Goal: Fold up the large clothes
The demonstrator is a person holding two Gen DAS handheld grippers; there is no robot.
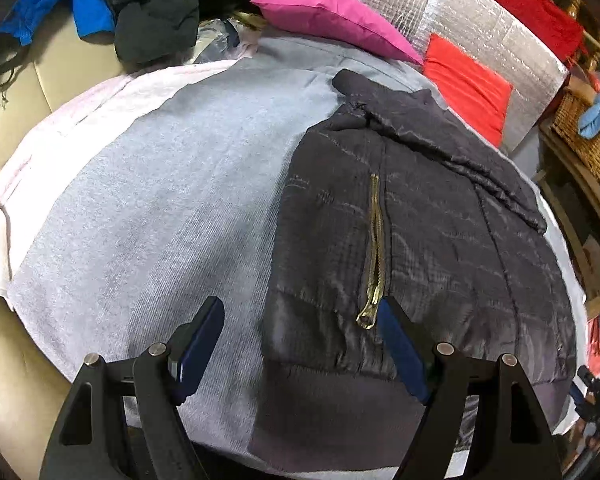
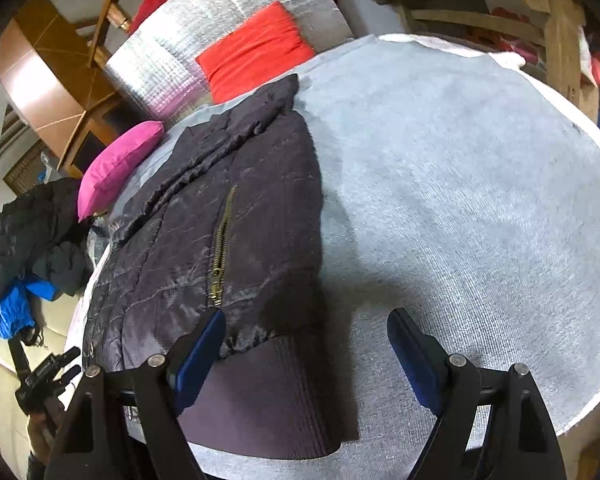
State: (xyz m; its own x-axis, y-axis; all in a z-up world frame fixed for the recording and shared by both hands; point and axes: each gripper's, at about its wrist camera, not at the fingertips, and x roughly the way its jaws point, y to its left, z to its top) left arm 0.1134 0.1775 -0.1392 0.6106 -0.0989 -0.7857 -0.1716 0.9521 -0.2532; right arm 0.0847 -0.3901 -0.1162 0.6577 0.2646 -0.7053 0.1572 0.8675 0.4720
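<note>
Currently both grippers spread, empty: left gripper (image 1: 300, 344) straddles jacket (image 1: 420, 232) hem edge at 6 o'clock, right gripper (image 2: 306, 350) likewise, likely lining up a fold grab.

- Left gripper (image 1: 300, 350): fingers (image 1: 198, 346) spread wide apart, nothing between them, pointing forward and downward.
- Right gripper (image 2: 306, 356): fingers (image 2: 414, 358) spread wide apart, nothing between them, pointing forward and downward.

No readable text, label, brand or number shows in either view
</note>
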